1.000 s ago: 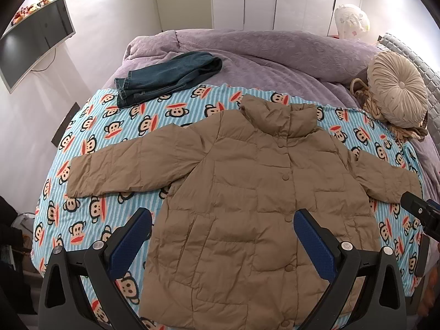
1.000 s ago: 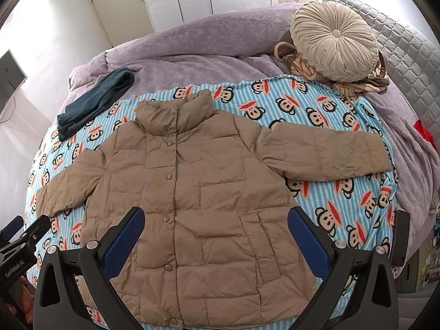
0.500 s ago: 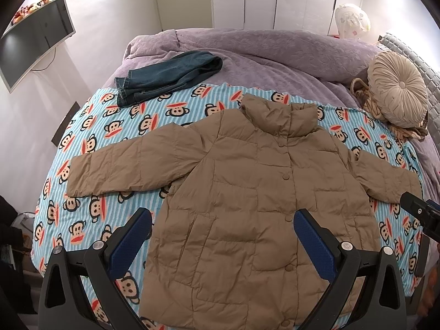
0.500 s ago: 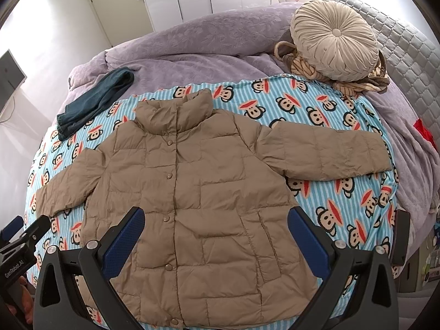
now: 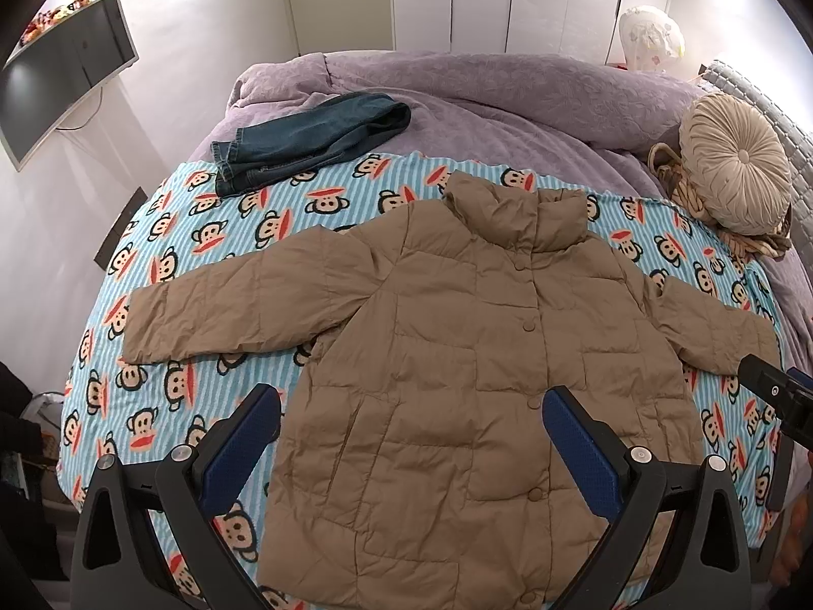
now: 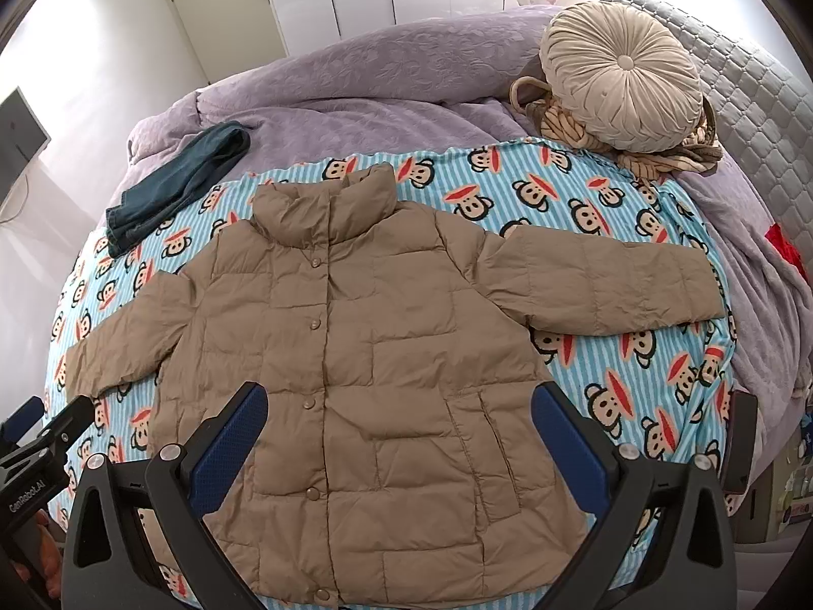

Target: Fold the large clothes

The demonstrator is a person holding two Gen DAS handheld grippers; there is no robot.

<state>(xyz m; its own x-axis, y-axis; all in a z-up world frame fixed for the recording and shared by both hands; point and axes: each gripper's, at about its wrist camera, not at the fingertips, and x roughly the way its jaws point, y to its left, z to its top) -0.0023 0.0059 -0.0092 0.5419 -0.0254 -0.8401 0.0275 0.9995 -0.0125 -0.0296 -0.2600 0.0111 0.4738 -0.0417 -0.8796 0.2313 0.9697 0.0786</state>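
The tan puffer jacket [image 5: 457, 381] lies flat and face up on the monkey-print sheet [image 5: 193, 234], buttoned shut, collar toward the far side of the bed and both sleeves stretched straight out from the body. That spread looks deliberate: with the sleeves out and the front smooth, each sleeve can be taken and folded across the jacket's chest.

The left hand-held gripper [image 5: 411, 437] hangs above the jacket's lower half with its jaws spread wide and nothing between them; its blue pads frame the hem region on the jacket's left-sleeve side. The right hand-held gripper [image 6: 399, 427] does the same over the other half, also wide apart and empty, its pads straddling the button line and a pocket seam. Neither touches the fabric, so no fold appears to have begun.

Outward from the jacket, its left sleeve [image 5: 218, 315] reaches toward the sheet's edge, and its right sleeve [image 6: 610, 290] points toward the purple blanket [image 6: 406, 81]. Beyond the jacket's collar, folded jeans [image 5: 310, 137] lie at the sheet's border, likely already dealt with. A round pleated cushion [image 6: 620, 76] sits well apart from the jacket, past its right sleeve.
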